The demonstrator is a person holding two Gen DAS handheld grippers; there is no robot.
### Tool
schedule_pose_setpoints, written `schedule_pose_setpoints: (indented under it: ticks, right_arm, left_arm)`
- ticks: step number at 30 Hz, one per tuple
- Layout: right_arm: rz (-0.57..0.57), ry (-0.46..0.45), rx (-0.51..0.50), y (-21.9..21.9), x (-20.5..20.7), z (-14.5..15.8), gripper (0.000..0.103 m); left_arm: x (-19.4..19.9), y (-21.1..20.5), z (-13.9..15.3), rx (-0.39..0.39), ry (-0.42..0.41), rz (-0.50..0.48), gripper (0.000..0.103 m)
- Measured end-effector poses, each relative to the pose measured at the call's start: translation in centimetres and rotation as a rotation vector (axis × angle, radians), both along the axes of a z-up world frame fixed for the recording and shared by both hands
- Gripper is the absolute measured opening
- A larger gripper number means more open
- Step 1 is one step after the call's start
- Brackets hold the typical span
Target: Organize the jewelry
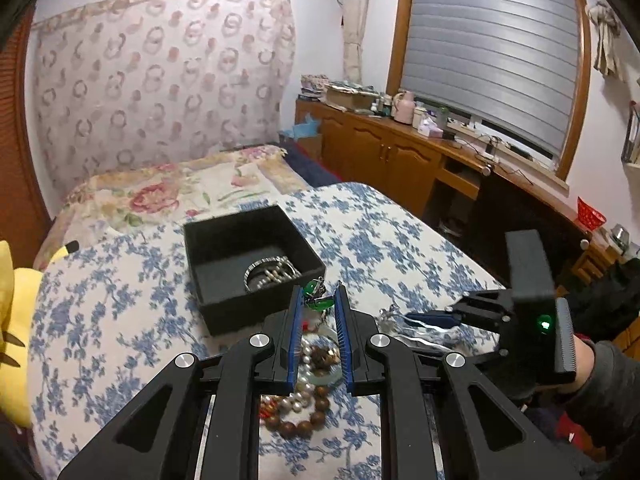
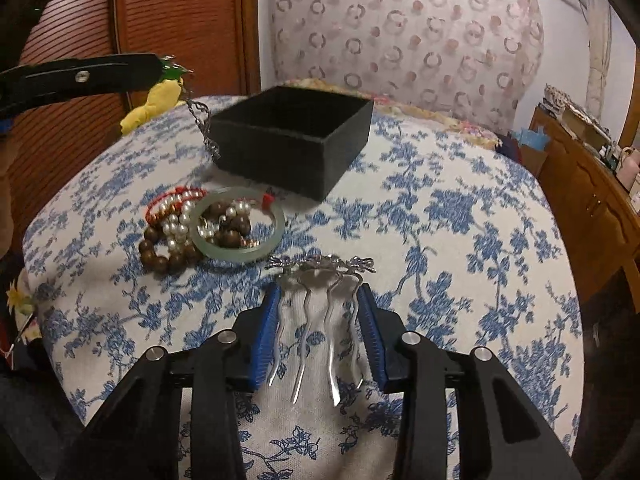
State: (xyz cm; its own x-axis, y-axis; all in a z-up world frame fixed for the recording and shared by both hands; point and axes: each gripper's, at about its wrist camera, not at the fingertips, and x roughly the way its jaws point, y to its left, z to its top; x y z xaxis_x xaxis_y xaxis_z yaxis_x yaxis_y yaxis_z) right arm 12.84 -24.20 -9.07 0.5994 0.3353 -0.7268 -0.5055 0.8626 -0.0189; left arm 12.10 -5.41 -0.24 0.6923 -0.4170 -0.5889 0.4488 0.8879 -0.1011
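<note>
A black open box point(image 1: 248, 264) point(image 2: 292, 136) sits on the blue-flowered bedspread and holds a silver bracelet point(image 1: 268, 274). My left gripper point(image 1: 319, 300) is shut on a green-stone piece with a silver chain point(image 1: 316, 294), lifted just in front of the box; the chain point(image 2: 204, 128) hangs beside the box in the right wrist view. My right gripper point(image 2: 318, 292) is shut on a silver hair comb point(image 2: 320, 280), its prongs lying between the fingers, low over the bedspread. A pile of wooden beads, pearls and a jade bangle point(image 2: 236, 222) lies left of it.
The bedspread point(image 2: 460, 240) drops off at its right edge toward a wooden cabinet point(image 1: 400, 156) with clutter on top. A yellow plush toy point(image 1: 16, 320) lies at the left. A floral pillow area point(image 1: 180, 188) lies behind the box.
</note>
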Motion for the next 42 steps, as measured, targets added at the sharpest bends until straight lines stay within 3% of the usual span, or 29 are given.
schedule_pose_setpoints:
  ticks: [12, 23, 33, 38, 42]
  right_arm:
    - [0.009, -0.044, 0.029, -0.1, -0.2, 1.5, 0.039]
    - [0.040, -0.137, 0.076, 1.6, 2.9, 5.5, 0.039]
    - [0.053, -0.160, 0.077, 4.0, 8.5, 6.8, 0.039]
    - [0.070, -0.142, 0.059, 5.2, 10.7, 6.1, 0.039]
    - [0.086, -0.114, 0.048, 6.4, 12.2, 5.2, 0.039]
  left_arm:
    - [2.6, 0.9, 0.7, 0.015, -0.009, 0.037, 0.015]
    - [7.4, 0.9, 1.8, 0.039, -0.025, 0.077, 0.015]
    - [12.2, 2.0, -1.4, 0.057, 0.050, 0.138, 0.015]
    - [12.6, 2.7, -2.5, 0.051, 0.075, 0.156, 0.024]
    - [12.0, 4.1, -3.1, 0.037, 0.079, 0.181, 0.040]
